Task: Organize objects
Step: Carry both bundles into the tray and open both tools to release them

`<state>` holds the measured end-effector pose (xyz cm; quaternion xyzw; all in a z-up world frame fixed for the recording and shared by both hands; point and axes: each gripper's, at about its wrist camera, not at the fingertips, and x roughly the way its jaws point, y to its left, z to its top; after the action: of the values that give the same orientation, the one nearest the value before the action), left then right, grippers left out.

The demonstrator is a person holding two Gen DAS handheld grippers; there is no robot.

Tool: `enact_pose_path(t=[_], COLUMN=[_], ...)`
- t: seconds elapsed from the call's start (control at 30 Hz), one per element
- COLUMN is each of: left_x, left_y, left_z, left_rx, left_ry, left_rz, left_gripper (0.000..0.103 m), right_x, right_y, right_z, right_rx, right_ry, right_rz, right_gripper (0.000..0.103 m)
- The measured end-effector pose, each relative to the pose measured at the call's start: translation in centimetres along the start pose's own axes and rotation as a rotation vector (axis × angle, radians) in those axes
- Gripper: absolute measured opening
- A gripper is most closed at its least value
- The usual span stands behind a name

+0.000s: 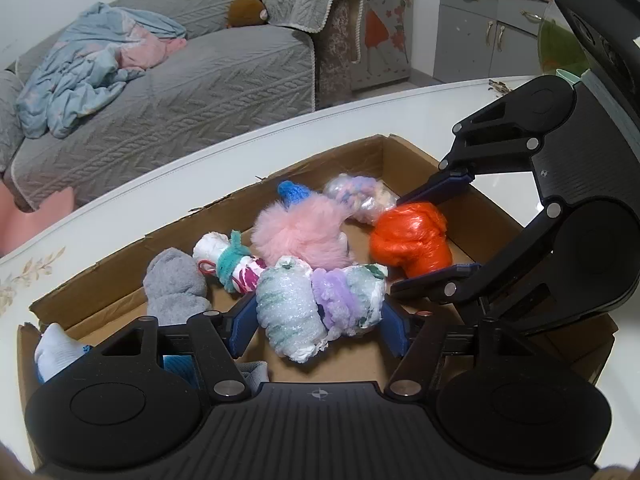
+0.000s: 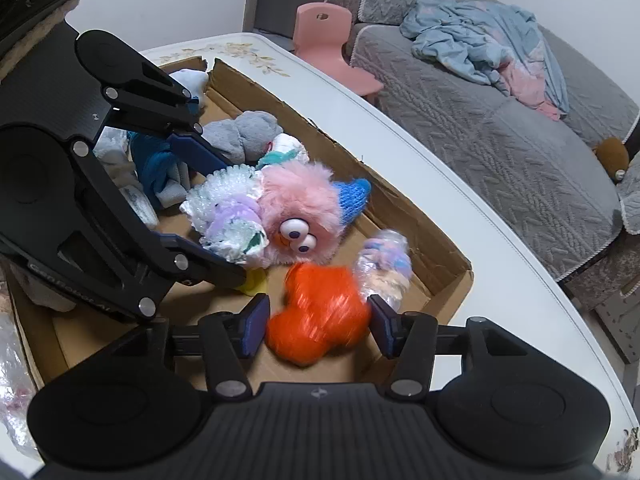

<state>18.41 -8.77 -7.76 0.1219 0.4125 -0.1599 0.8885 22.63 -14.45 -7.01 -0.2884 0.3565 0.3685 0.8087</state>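
A cardboard box (image 1: 320,156) on the white table holds several soft bundles. My left gripper (image 1: 316,328) is shut on a bubble-wrapped bundle with a purple band (image 1: 312,308), seen also in the right wrist view (image 2: 228,212). My right gripper (image 2: 318,326) is around an orange wrapped bundle (image 2: 320,316), blurred; its pads touch both sides. The orange bundle shows in the left wrist view (image 1: 410,236) between the right gripper's fingers (image 1: 436,268). A pink furry toy (image 1: 298,228) with a blue knit cap lies in the middle.
Also in the box: a grey sock bundle (image 1: 172,284), a white bundle with a teal band (image 1: 228,260), a pastel wrapped bundle (image 1: 360,196), white and blue socks (image 1: 56,348). A grey sofa (image 1: 180,80) with a blue blanket stands beyond the table. A pink chair (image 2: 332,48) is nearby.
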Motion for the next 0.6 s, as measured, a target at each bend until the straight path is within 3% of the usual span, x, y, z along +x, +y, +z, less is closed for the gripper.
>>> enact_pose_path(t=[0.3,0.6], left_x=[-0.35,-0.89], left_y=[0.22,0.81], left_z=[0.08,0.14], left_rx=[-0.007,-0.04], left_ry=[0.0,-0.009], left_rz=[0.019,0.021], left_gripper=[0.077,0.085], right_x=[-0.2,-0.76], right_y=[0.21,0.25], right_z=[0.03,0.34], right_rx=[-0.008,-0.01], right_ry=[0.012,0.014], right_rz=[-0.021,-0.041], right_gripper=[0.061,0.065])
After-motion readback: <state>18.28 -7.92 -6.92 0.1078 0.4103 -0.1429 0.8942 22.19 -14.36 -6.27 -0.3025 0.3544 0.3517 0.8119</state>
